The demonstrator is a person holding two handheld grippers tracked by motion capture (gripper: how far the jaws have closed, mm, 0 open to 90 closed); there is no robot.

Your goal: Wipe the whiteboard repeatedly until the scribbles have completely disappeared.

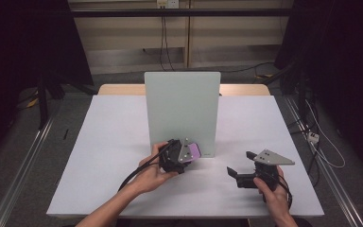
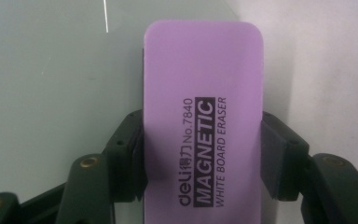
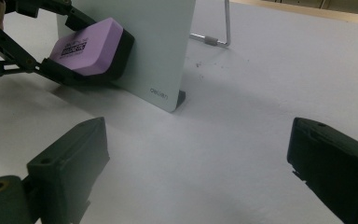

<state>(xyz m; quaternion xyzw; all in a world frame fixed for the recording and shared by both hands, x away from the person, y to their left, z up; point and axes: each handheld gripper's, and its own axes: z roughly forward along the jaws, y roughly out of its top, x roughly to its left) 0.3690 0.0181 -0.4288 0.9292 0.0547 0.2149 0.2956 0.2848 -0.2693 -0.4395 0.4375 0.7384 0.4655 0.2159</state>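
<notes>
eraser (image 2: 203,121) against whiteboard (image 1: 182,109) | left gripper (image 1: 182,153) clamps it | table (image 1: 104,142)

**Your table & what's on it**

You work at a table (image 1: 123,156) w/ a flat white top. At the far edge a strip of light wood (image 1: 118,89) peeks out from under the white sheet. The table stands on a grey floor (image 1: 23,156).

One thing stands right on the white top: a pale green-grey board (image 1: 182,111), near the middle. It stands up, almost straight. In the right gripper view you see its bottom corner (image 3: 165,100) sit on the table, w/ a small dark foot (image 3: 182,97) at the edge. Behind it a thin wire leg (image 3: 216,39) rests on the top & props the board up.
</notes>
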